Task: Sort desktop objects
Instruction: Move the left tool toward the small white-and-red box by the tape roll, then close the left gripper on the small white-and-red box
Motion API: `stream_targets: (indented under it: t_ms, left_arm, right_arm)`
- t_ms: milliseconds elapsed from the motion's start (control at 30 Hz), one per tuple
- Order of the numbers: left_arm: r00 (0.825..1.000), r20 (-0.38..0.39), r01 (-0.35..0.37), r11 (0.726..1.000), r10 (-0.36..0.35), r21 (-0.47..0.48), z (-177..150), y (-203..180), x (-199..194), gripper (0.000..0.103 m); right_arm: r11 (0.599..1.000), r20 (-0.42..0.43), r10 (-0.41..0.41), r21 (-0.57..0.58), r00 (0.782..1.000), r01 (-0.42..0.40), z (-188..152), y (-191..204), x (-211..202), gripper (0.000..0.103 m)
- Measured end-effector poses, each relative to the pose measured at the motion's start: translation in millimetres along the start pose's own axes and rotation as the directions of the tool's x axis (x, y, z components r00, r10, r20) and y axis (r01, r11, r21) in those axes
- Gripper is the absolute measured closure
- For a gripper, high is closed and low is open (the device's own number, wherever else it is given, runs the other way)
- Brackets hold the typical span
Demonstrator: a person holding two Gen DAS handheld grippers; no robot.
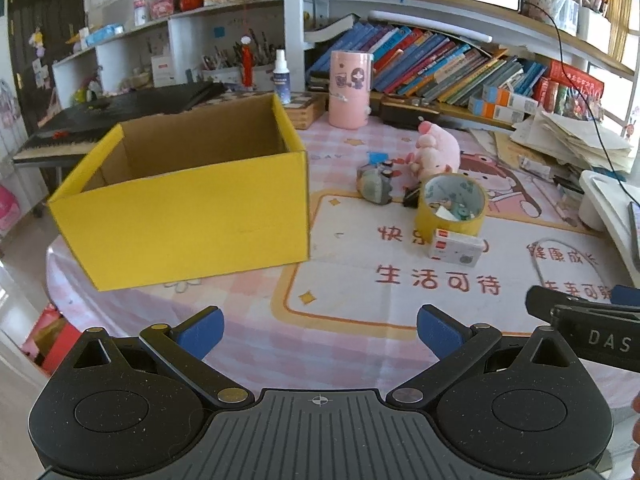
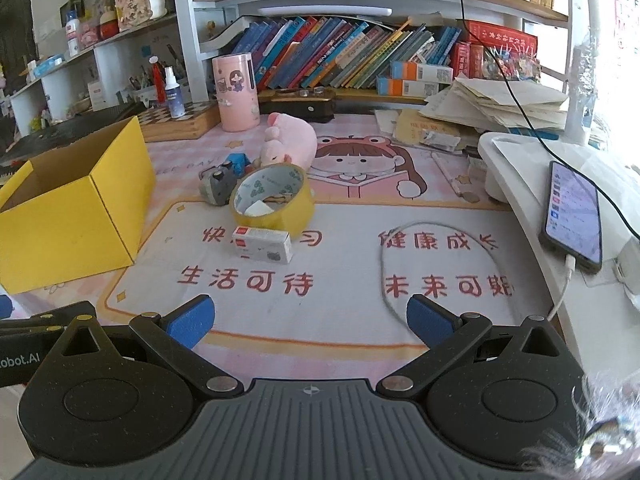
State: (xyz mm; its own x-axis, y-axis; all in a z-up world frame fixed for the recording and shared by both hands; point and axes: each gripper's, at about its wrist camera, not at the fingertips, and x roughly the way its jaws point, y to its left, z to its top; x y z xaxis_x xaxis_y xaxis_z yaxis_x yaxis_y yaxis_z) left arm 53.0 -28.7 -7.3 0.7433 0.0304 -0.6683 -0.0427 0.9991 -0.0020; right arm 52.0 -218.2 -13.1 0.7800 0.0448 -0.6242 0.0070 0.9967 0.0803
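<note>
- Left tool [image 1: 320,330]: matte black linkage arms are tipped with blue pads, held wide apart above the worktop [image 1: 360,344]; nothing is gripped.
- Right tool [image 2: 310,318]: the same build is seen, its pads likewise spread and empty.
- Yellow cardboard box [image 1: 188,216]: rectangular, open-topped, with a plain brown interior; it is set at the left of the printed pink mat.
- Yellow tape roll [image 2: 276,204]: a glossy ring, tilted on its edge, is seen mid-mat.
- Small white carton [image 2: 262,244]: oblong, it lies just in front of the roll.
- Pink plush toy [image 2: 290,140] and grey figurine [image 2: 216,188]: soft and rounded, they are grouped behind the roll.
</note>
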Motion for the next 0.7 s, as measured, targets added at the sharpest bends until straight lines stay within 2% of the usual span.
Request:
stream_targets:
  t_ms: [467, 700]
  left_arm:
    - [1.0, -0.024, 0.013, 1.0, -0.014, -0.018, 18, -34, 28, 0.0]
    - [0.999, -0.006, 0.039, 0.999, -0.039, -0.002, 30, -63, 42, 0.0]
  right_arm:
    - [0.999, 0.03, 0.031, -0.028, 0.999, -0.03, 37, -27, 29, 0.0]
    - [0.998, 0.034, 0.043, -0.044, 0.999, -0.041, 52, -49, 46, 0.0]
